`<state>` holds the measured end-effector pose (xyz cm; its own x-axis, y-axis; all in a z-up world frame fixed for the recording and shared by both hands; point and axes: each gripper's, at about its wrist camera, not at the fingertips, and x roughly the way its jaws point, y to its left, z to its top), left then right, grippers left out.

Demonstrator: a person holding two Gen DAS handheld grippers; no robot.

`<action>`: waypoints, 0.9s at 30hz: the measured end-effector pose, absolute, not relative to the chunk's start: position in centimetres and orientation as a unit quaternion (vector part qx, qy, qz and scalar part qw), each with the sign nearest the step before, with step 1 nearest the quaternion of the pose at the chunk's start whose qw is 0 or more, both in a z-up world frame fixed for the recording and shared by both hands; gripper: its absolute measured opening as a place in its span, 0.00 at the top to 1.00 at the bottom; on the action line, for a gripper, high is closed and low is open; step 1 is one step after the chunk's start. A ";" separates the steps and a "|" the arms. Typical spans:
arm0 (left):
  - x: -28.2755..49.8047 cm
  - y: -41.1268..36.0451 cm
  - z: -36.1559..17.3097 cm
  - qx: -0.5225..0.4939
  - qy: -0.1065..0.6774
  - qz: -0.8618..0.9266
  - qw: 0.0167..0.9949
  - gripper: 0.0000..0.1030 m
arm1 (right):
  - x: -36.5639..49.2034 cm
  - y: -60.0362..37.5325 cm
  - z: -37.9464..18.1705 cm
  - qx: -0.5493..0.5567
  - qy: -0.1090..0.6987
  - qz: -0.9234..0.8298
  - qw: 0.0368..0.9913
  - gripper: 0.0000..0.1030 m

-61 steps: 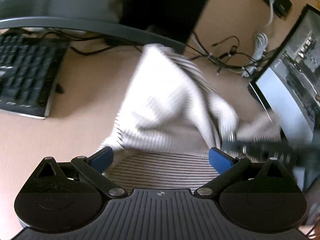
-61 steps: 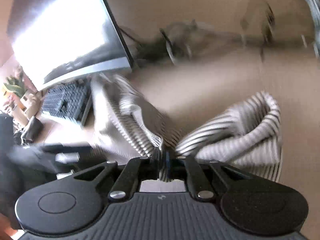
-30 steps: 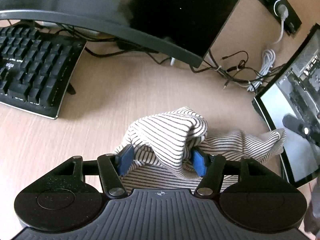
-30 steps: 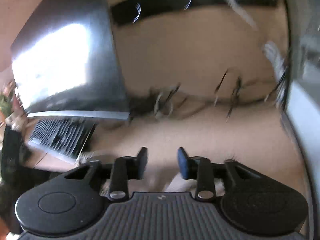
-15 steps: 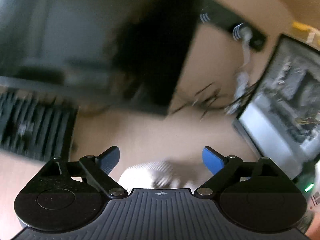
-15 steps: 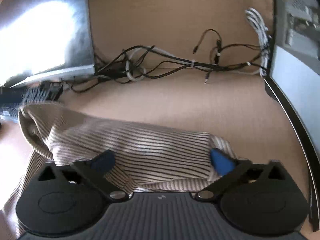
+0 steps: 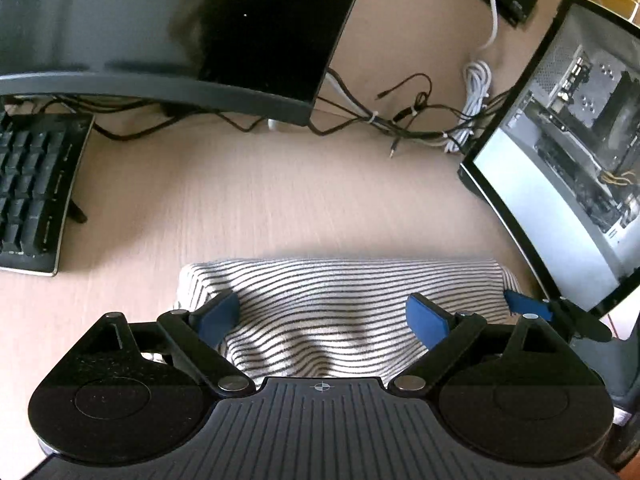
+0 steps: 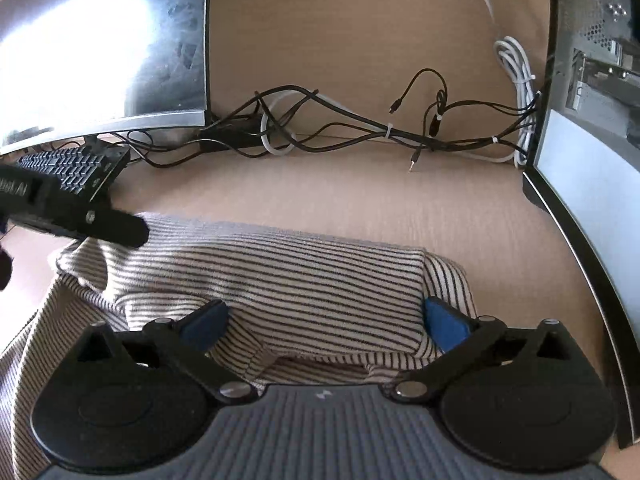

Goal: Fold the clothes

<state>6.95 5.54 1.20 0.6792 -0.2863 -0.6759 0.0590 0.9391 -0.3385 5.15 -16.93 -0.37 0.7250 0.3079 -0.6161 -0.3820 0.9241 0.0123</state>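
- Striped top [image 7: 344,304] lies on the desk [image 7: 256,200] as a folded band between keyboard [image 7: 32,192] and PC case [image 7: 568,152].
- Left gripper [image 7: 322,316] and right gripper [image 8: 324,326]: jaws spread wide over the cloth, gripping nothing.
- My read: next pinch wants both layers at the near edge, hands level, so the stripes stay parallel.
- Risk: a loose layer at the left end [image 8: 80,264] may drag.

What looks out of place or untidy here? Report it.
The striped garment is folded unevenly: a loose layer sticks out at its right end, and fabric trails off at the left. Behind it, the cables lie tangled on the desk.
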 end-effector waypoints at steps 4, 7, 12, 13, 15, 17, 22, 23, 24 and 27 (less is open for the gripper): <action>6.9 5.0 1.0 -0.126 0.385 -0.099 0.909 0.04 | 5.5 -16.3 -0.3 -0.077 0.337 0.182 0.920 0.00; 6.3 4.8 1.1 -0.117 0.384 -0.104 0.910 0.04 | 5.8 -16.2 0.1 -0.086 0.351 0.183 0.914 0.00; 6.2 5.2 1.1 -0.128 0.382 -0.110 0.908 0.03 | 5.3 -19.2 2.6 0.043 0.344 0.191 0.918 0.00; 6.3 5.2 1.1 -0.128 0.383 -0.110 0.908 0.03 | 5.3 -19.6 2.9 0.056 0.343 0.194 0.917 0.00; 6.4 4.9 1.1 -0.127 0.384 -0.109 0.908 0.01 | 5.6 -19.6 2.7 0.055 0.348 0.196 0.915 0.01; 6.5 4.8 1.1 -0.125 0.385 -0.111 0.908 0.00 | 5.9 -19.1 1.9 0.033 0.362 0.181 0.914 0.12; 7.0 4.8 1.0 -0.123 0.385 -0.114 0.907 0.00 | 5.3 -18.0 0.8 -0.014 0.356 0.171 0.919 0.13; 7.2 4.8 1.0 -0.122 0.385 -0.114 0.908 0.00 | 5.5 -18.1 0.7 -0.014 0.355 0.171 0.919 0.12; 7.3 4.8 1.0 -0.120 0.385 -0.115 0.908 0.00 | 5.6 -18.1 0.6 -0.015 0.355 0.171 0.919 0.12; 8.1 4.9 0.8 -0.110 0.383 -0.117 0.910 0.00 | 6.2 -18.0 0.3 -0.023 0.351 0.176 0.919 0.08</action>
